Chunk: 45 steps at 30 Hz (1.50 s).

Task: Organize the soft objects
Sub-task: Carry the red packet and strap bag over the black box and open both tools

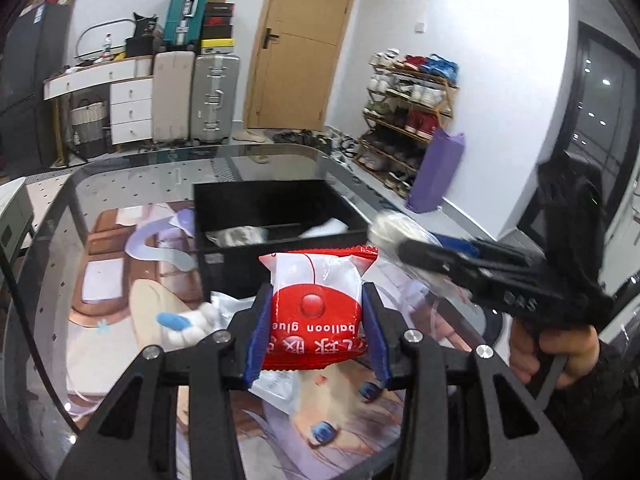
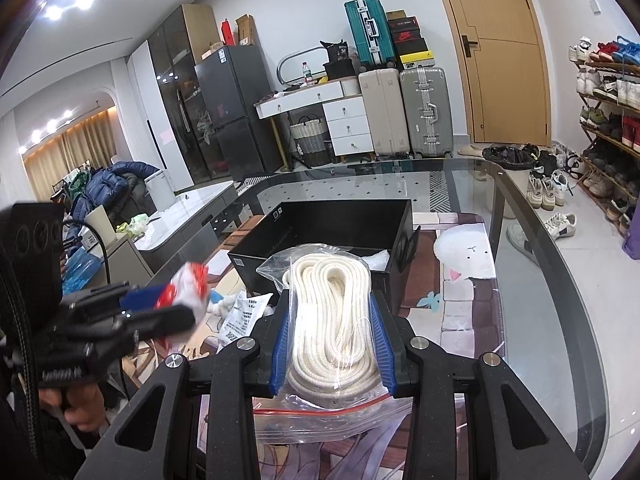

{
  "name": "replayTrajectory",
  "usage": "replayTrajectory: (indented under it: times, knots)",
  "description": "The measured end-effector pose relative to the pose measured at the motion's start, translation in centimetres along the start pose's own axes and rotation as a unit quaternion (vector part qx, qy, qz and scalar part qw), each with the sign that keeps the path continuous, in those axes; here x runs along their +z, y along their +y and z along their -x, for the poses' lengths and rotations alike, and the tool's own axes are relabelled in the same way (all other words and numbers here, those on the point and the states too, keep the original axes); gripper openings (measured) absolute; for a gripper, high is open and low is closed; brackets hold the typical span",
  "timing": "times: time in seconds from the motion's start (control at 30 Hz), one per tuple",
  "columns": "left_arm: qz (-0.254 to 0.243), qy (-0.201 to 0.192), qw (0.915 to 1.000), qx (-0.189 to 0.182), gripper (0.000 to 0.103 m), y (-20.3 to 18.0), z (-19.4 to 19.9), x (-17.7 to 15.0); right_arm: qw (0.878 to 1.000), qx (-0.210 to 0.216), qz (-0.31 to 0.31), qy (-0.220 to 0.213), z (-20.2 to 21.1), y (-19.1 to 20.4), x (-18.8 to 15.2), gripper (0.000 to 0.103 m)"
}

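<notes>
Above the desk (image 1: 120,184) by the black box (image 1: 276,208), each hand-held gripper is clamped on something — left (image 1: 316,316) on a red-and-white packet (image 1: 316,292), right (image 2: 332,332) on a bag of white rope (image 2: 332,320).

**Two Wrist Fisheyes, One Glass Table**

Left wrist view: looked forward along the left gripper (image 1: 316,320) from just behind its fingers, tilted down over the glass table (image 1: 120,184), toward the black box (image 1: 276,208) and wooden door (image 1: 304,40). Right wrist view: sat equally close behind the right gripper (image 2: 332,328), facing the same box (image 2: 336,220) and door (image 2: 504,52), angled further left. Shared: table, box, suitcases (image 1: 214,96), shoe rack (image 1: 408,112), and each other's gripper at the frame edge.
</notes>
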<state>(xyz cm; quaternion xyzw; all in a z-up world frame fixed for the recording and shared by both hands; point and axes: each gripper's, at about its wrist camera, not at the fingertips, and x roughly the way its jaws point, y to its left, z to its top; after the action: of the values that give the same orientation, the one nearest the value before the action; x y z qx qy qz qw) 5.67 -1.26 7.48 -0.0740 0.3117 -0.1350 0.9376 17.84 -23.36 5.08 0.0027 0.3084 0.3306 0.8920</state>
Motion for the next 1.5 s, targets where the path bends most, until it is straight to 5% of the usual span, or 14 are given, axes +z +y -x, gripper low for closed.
replayTrajectory:
  times: [0.67, 1.5]
  knots:
    - [0.005, 0.002, 0.9991, 0.042, 0.041, 2.9, -4.8, 4.7, 1.000, -0.018, 0.022, -0.011, -1.5, 1.4, 4.5, 0.036]
    - [-0.002, 0.040, 0.9966, 0.072, 0.041, 4.9, -10.0, 7.2, 0.995, -0.072, 0.044, 0.048, -10.4, 1.2, 8.0, 0.036]
